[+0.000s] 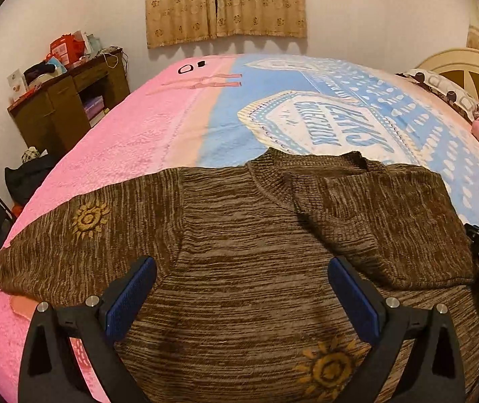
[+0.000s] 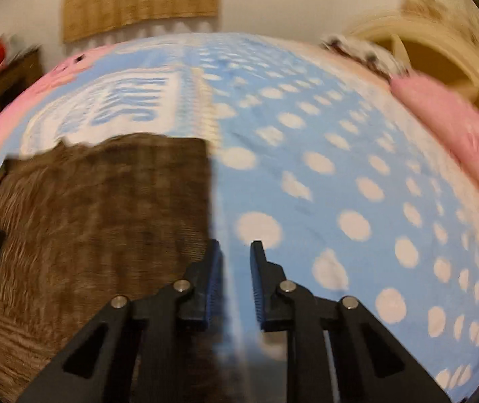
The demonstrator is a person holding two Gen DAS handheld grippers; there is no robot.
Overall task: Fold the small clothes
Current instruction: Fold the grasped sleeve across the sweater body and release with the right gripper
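Note:
A brown knitted sweater (image 1: 239, 235) with yellow sun motifs lies flat on the bed. Its right sleeve (image 1: 384, 221) is folded in over the body; its left sleeve (image 1: 81, 235) stretches out to the left. My left gripper (image 1: 241, 288) is wide open and empty, hovering above the sweater's lower body. In the blurred right wrist view the sweater (image 2: 98, 221) fills the left half. My right gripper (image 2: 236, 265) is narrowly open with nothing between its pads, just past the sweater's right edge over the blanket.
The bed carries a pink and blue dotted blanket (image 1: 273, 107). A brown wooden desk (image 1: 68, 100) with clutter stands at the far left. A cream headboard (image 1: 468, 70) and pillows (image 1: 447, 94) are at the right. Curtains (image 1: 226, 3) hang on the back wall.

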